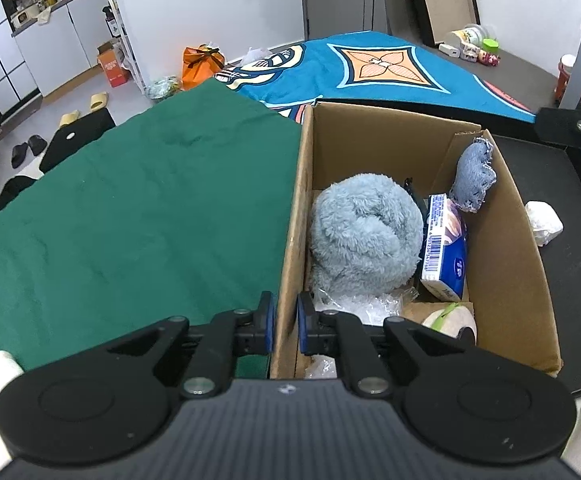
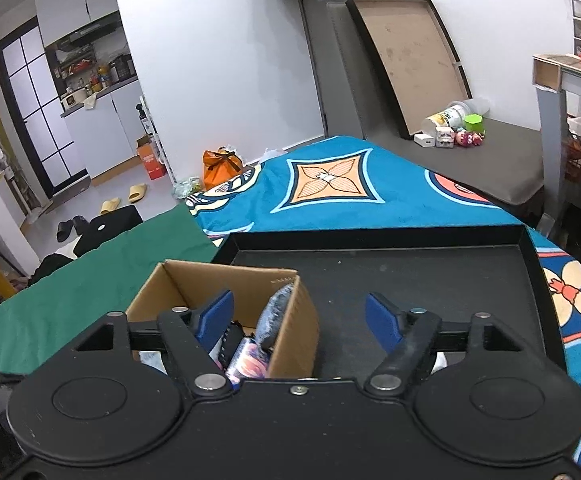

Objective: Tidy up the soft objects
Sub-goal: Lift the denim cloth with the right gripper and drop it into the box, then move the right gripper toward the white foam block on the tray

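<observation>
One cardboard box (image 1: 502,240) sits in the black tray (image 2: 430,280) holding one fluffy blue towel (image 1: 364,232), one denim pouch (image 1: 472,178) and one tissue pack (image 1: 446,248). The left tool (image 1: 285,322) is clamped on the box's wall; the right tool (image 2: 300,316) gapes empty. A white lump (image 1: 544,222) beside the box is hard to identify.

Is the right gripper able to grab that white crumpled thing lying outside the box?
Probably yes. The right gripper is open and empty over the black tray, and the white crumpled wad lies on that tray beside the cardboard box, with nothing covering it.

bright even indoor light | soft shadows | sharp | fisheye-bent edges
</observation>
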Available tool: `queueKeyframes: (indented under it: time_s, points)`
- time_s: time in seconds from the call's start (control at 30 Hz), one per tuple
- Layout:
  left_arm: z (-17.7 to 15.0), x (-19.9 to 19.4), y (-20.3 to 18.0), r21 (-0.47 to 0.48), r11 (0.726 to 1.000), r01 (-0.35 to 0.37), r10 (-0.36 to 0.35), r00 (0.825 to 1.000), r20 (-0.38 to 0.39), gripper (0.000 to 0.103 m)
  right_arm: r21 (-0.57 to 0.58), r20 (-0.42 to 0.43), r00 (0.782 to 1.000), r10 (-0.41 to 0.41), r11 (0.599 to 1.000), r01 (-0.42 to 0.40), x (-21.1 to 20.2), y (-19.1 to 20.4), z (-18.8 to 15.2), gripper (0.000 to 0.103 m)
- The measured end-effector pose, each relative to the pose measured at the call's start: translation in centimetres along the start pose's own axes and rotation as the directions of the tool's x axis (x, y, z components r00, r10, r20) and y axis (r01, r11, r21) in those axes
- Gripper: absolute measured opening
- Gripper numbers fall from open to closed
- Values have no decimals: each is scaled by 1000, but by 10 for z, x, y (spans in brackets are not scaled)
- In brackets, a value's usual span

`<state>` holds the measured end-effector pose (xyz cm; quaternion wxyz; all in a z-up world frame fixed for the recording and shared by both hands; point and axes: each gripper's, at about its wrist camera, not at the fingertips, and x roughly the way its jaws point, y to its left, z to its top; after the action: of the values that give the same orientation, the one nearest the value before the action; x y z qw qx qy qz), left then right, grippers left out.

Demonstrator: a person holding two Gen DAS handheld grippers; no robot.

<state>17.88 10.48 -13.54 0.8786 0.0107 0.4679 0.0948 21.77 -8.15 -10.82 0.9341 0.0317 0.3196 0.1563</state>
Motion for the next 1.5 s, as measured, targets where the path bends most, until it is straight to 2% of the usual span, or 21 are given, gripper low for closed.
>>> queueKeyframes:
  time_s: [0.37,0.47,0.6,0.83,1.17,1.5]
  points:
    - [10,-8,-10,25,997,-70,70,998,-4,16,40,-41,999,-9,999,10,0,-34,-15,74]
    - [12,-9,-14,38,995,-88,89,996,-9,24,59,-52,999,-11,998,14,2,-44,-19,74]
    - [15,-11,-20,63,992,-111,111,994,-3,40,78,-61,998,-22,997,27,9,-57,-24,75]
    - [21,-5,-34,118,980,-160,162,987,-10,55,104,-87,995,-40,993,49,22,-83,-34,80]
    - [28,11,-49,180,961,-211,220,975,-34,58,137,-128,991,-41,989,58,45,-106,-45,87]
    - [31,23,-58,227,944,-241,259,964,-52,58,149,-142,990,-21,988,42,65,-110,-53,87]
